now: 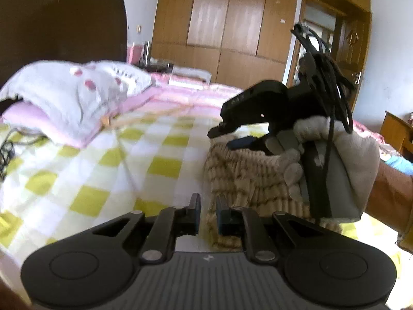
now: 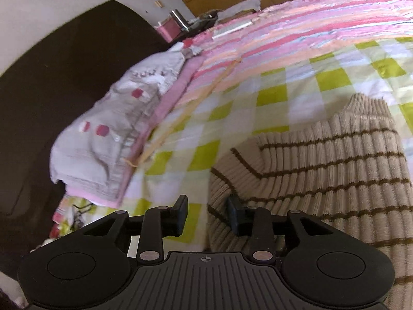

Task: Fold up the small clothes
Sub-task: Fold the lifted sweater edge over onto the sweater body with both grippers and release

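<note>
Down on the green-and-white checked bedspread (image 2: 273,95): a beige ribbed sweater with thin brown stripes (image 2: 322,170), bunched, collar toward the striped pink blanket (image 2: 296,20).
Left gripper (image 1: 208,215): fingers drawn nearly together, a narrow slit between the pads, sweater edge right behind that slit; whether cloth is pinched, impossible to tell.
Right gripper (image 2: 207,214): jaws apart, about half spread, sweater hem lying in the gap and against the right-hand finger (image 2: 233,215), left-hand pad clear of it, so no clamp.
Seen from the left wrist: right gripper held in a white-gloved hand (image 1: 343,155), tips over the sweater's far side.
Beyond, left: grey pillow with pink patches (image 1: 77,93), wooden wardrobe (image 1: 232,20).
</note>
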A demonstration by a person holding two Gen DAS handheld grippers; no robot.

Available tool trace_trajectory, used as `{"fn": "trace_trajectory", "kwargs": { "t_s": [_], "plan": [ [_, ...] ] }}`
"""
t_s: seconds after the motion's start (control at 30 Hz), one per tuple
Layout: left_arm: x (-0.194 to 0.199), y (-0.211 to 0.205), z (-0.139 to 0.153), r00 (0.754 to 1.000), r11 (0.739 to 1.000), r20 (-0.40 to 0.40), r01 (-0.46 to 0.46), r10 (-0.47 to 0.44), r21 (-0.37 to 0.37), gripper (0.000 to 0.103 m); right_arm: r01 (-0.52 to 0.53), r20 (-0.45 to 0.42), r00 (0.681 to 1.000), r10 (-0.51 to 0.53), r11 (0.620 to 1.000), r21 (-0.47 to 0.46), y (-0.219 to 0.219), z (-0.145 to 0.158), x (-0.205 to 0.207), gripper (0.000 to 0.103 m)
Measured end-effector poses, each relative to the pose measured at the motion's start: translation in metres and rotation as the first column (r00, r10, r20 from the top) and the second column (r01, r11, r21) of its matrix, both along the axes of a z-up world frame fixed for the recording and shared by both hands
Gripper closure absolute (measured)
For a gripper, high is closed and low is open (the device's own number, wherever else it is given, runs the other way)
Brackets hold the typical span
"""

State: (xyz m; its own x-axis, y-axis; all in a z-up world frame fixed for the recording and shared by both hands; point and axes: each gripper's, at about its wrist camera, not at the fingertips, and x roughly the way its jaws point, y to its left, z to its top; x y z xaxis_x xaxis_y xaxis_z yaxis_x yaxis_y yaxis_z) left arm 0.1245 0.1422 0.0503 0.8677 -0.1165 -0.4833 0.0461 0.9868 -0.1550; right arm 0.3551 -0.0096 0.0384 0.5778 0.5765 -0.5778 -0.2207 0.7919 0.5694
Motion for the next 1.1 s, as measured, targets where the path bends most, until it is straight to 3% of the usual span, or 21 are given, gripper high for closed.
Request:
{"fn": "trace_trajectory", "kwargs": {
  "t_s": [0.23,0.3,0.37,0.47,0.57,0.73,0.83,0.97,1.1],
  "plan": [
    [0.038,-0.035,0.006,0.992,0.993,0.045,0.119,-0.12,0.022,0.083,0.048,0.124,0.992,-0.039,0.996,-0.073,-0.046,0.034,-0.026,0.069],
    [0.056,-0.043,0.001,0.989,0.989,0.033,0.146,-0.146,0.008,0.083,0.068,0.143,0.988,-0.052,0.992,-0.108,-0.06,0.035,-0.032,0.069],
    [0.071,-0.055,-0.008,0.987,0.986,0.03,0.158,-0.16,0.046,0.083,0.087,0.148,0.987,-0.066,0.986,-0.145,-0.073,0.032,-0.038,0.069],
    [0.091,-0.059,-0.025,0.993,0.987,-0.012,0.122,-0.121,0.101,0.083,0.091,0.15,0.987,-0.061,0.976,-0.198,-0.086,0.02,-0.049,0.069],
    [0.105,-0.044,-0.04,0.996,0.993,-0.082,0.053,-0.044,0.103,0.079,0.065,0.148,0.989,-0.027,0.964,-0.257,-0.087,0.006,-0.061,0.069],
    [0.105,-0.03,-0.048,0.995,0.992,-0.101,0.026,-0.014,0.126,0.075,0.028,0.188,0.981,0.04,0.938,-0.344,-0.075,-0.014,-0.08,0.07],
    [0.099,-0.03,-0.053,0.995,0.989,-0.099,0.007,0.008,0.15,0.073,0.014,0.202,0.977,0.063,0.933,-0.36,-0.064,-0.014,-0.081,0.069],
    [0.095,-0.017,-0.052,0.992,0.997,-0.122,-0.025,0.035,0.079,0.07,0.036,0.212,0.977,0.034,0.947,-0.318,-0.063,-0.006,-0.071,0.069],
    [0.095,-0.018,-0.052,0.992,0.995,-0.119,-0.026,0.037,0.094,0.065,0.063,0.216,0.976,0.005,0.951,-0.304,-0.073,-0.006,-0.077,0.069]
  ]
}}
